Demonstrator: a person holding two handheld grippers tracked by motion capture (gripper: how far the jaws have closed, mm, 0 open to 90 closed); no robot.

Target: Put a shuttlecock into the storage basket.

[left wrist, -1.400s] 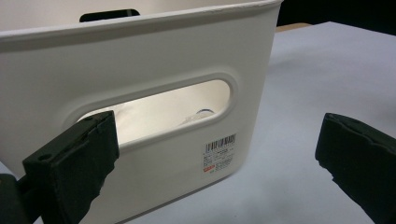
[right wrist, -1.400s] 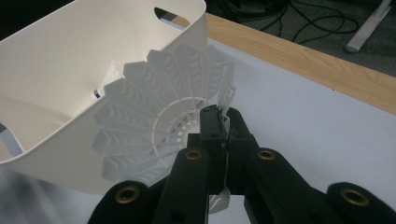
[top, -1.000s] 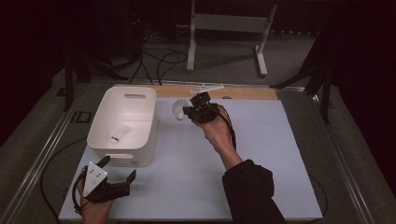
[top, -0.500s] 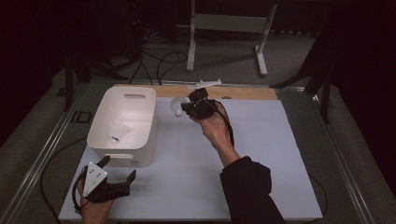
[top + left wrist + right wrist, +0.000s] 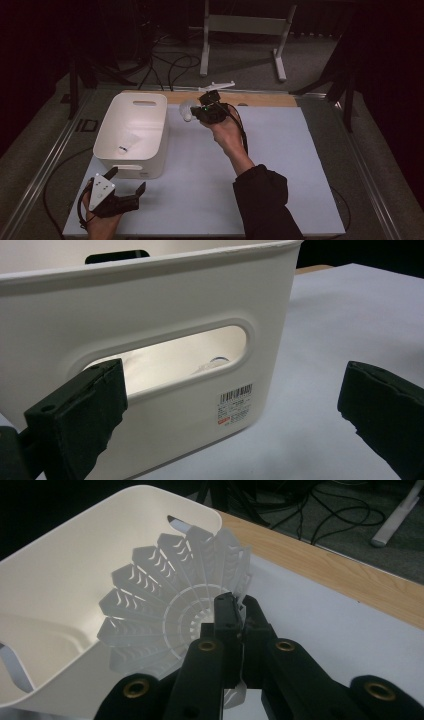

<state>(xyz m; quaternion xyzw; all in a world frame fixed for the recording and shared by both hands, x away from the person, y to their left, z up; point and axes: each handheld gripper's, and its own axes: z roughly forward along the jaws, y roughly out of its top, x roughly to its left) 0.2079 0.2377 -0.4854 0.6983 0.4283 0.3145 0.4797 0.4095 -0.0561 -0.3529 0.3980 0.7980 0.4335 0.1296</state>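
Right gripper view: right claw [image 5: 239, 622] clenches the skirt rim of a white plastic shuttlecock [image 5: 172, 615], carried beside the white plastic bin [image 5: 60, 575], likely for dropping in; left claw [image 5: 125, 185] rests released on the counter [image 5: 200, 190].

White bin [image 5: 131, 131] blocks left; mat [image 5: 280, 160] open.

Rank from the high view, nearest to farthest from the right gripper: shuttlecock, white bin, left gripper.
1. Shuttlecock: pinched in the right gripper, at its left.
2. White bin: left of it, on the table.
3. Left gripper: near edge, bottom left.
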